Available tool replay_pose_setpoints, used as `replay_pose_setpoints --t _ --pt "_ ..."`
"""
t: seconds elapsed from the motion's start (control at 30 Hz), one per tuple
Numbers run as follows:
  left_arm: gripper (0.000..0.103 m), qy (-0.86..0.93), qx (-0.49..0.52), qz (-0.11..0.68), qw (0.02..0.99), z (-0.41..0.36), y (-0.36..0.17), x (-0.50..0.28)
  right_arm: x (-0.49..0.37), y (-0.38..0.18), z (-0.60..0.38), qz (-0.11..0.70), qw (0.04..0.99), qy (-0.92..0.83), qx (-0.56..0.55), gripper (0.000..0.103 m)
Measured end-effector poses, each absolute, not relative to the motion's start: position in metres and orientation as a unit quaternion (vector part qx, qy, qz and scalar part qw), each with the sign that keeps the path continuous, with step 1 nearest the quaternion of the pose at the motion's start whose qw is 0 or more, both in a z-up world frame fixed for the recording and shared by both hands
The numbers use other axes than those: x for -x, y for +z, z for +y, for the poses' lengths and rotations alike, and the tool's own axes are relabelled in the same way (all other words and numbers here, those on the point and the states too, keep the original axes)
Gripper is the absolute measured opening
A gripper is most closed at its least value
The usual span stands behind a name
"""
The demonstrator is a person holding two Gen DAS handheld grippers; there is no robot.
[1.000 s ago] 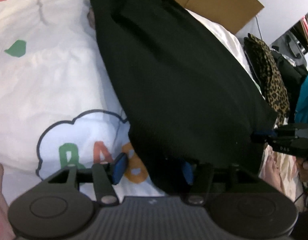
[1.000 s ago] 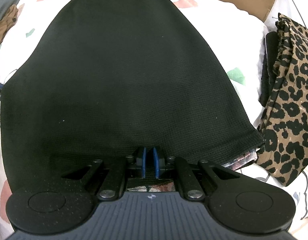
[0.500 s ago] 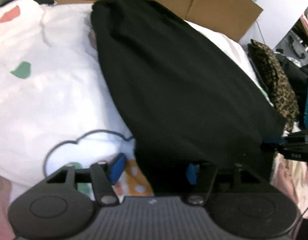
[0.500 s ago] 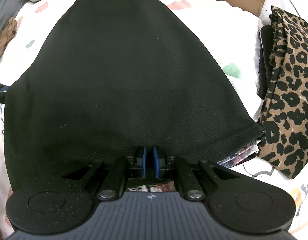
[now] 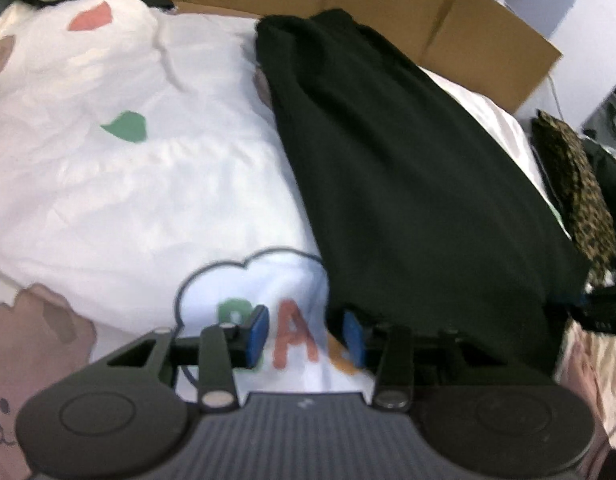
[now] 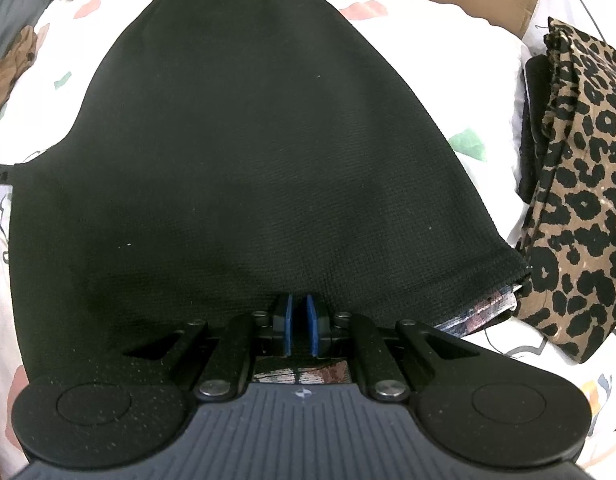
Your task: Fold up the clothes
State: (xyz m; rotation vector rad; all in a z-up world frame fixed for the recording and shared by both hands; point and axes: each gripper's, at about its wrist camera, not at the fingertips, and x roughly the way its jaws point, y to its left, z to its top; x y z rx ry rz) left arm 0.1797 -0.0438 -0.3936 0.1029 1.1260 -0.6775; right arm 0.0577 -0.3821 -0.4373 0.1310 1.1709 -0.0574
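Lying beside the closing, empty left gripper [image 5: 306, 338], black garment [image 6: 248, 152], near hem pinched by right gripper [image 6: 299, 322]

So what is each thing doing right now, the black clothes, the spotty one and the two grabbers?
black garment: spread flat on the bed, near hem pinched.
right gripper: shut on the black garment's hem.
left gripper: jaws closing, only printed sheet showing between them, garment edge beside one pad.
leopard-print cloth: folded, lying beside the garment.
white printed sheet: laid out, wrinkled.
cardboard box: flaps open.
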Motion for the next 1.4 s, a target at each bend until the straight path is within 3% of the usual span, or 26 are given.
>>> replay_pose_setpoints --t 0.33,0.37,0.4,0.43,0.6,1.0,1.4 --pt "0.042 -0.347 -0.067 0.512 0.783 -0.056 -0.405 -0.182 -0.062 -0.438 -0.388 0.558 0.828 -0.025 -0.059 0.014" --pt "0.033 -0.352 -0.073 0.51 0.782 -0.058 -0.405 -0.182 -0.061 -0.437 -0.388 0.558 0.827 -0.025 -0.06 0.014" --pt "0.015 -0.357 -0.079 0.51 0.779 -0.059 -0.406 -0.181 -0.06 -0.436 -0.388 0.558 0.827 -0.025 -0.06 0.013" --pt "0.009 -0.361 -0.085 0.511 0.775 -0.059 -0.406 -0.18 -0.058 -0.436 -0.388 0.559 0.827 -0.025 -0.061 0.013" --pt "0.0 -0.351 -0.088 0.524 0.771 -0.041 -0.406 -0.174 -0.053 -0.432 -0.392 0.558 0.827 -0.029 -0.066 0.012" --pt "0.012 -0.374 -0.032 0.496 0.783 -0.032 -0.365 -0.18 -0.035 -0.408 -0.396 0.563 0.821 -0.052 -0.077 0.013" --pt "0.012 -0.415 -0.049 0.516 0.748 -0.077 -0.396 -0.172 -0.029 -0.395 -0.427 0.528 0.837 -0.126 -0.073 0.015"
